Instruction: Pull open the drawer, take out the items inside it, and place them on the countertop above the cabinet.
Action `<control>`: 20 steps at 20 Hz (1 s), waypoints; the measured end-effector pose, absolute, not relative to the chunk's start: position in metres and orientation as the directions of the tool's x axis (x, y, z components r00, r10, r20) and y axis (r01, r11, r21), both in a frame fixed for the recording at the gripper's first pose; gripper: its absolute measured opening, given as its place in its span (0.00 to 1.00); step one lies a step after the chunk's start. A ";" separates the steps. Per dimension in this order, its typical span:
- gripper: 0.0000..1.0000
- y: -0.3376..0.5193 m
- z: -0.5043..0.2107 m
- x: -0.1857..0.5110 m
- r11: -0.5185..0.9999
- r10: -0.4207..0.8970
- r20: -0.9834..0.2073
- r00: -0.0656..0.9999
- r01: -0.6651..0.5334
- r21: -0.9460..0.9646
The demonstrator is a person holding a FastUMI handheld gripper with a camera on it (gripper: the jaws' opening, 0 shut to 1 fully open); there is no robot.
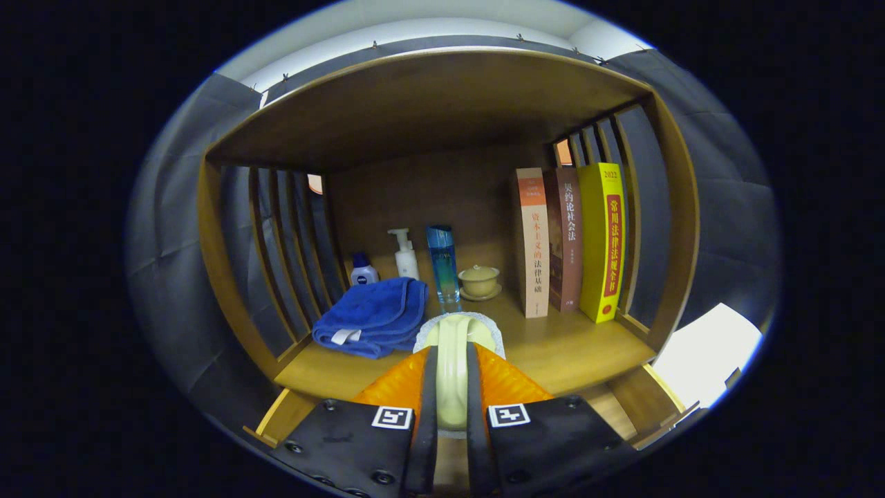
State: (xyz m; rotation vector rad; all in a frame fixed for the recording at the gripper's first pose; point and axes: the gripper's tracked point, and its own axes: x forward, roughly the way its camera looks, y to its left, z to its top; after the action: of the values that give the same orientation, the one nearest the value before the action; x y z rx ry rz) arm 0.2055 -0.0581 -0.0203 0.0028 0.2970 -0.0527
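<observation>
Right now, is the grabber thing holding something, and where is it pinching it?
Yes. The hand-held gripper pinches a pale green object with a white mesh sleeve, both fingers pressing its sides near its middle. What the object is cannot be told.

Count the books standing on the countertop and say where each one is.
3, upright side by side at the right: an orange-topped book nearest the lidded cup, a brown book in the middle, a yellow book by the slats. None seem hidden.
</observation>
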 end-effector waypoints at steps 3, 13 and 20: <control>0.27 -0.062 -0.044 0.231 0.998 -0.055 -0.312 0.948 0.055 -0.010; 0.37 -0.073 -0.102 0.248 0.997 -0.081 -0.394 0.916 0.071 -0.038; 0.69 -0.074 -0.082 0.239 0.996 -0.081 -0.363 0.928 0.060 -0.067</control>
State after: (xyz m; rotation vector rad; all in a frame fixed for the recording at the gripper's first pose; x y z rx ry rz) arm 0.2395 -0.0737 -0.0816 -0.0551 0.3741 -0.0723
